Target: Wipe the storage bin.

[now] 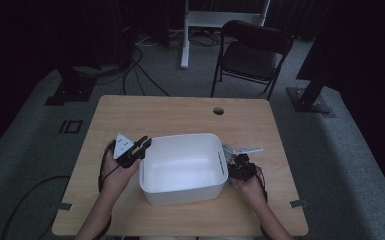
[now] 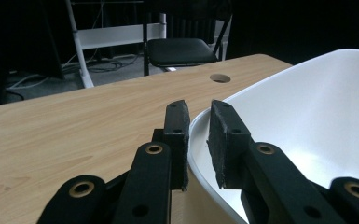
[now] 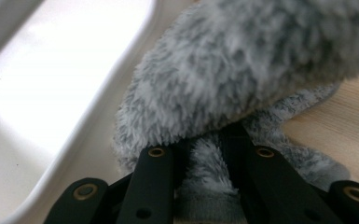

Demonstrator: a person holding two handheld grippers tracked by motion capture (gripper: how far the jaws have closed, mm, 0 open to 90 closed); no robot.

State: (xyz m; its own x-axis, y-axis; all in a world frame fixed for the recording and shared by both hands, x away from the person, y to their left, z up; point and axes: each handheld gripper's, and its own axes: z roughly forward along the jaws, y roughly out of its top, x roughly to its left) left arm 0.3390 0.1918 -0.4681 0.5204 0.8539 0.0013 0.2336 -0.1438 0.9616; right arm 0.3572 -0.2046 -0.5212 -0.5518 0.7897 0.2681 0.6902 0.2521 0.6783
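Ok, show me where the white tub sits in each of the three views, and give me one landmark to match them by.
High view: the white tub stands mid-table, between the left gripper and the right gripper.
Left gripper view: it is at the right, its rim between the open jaws.
Right gripper view: its rim runs down the left, beside a grey fluffy toy that the jaws pinch.
Shared landmark: the wooden table.

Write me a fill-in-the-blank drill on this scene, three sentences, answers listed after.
1. The left gripper has its jaws astride the rim of the white ____.
2. The right gripper is shut on a fluffy ____ fabric item.
3. Beyond the wooden table stands a black folding ____.

Missing words: tub; grey; chair.
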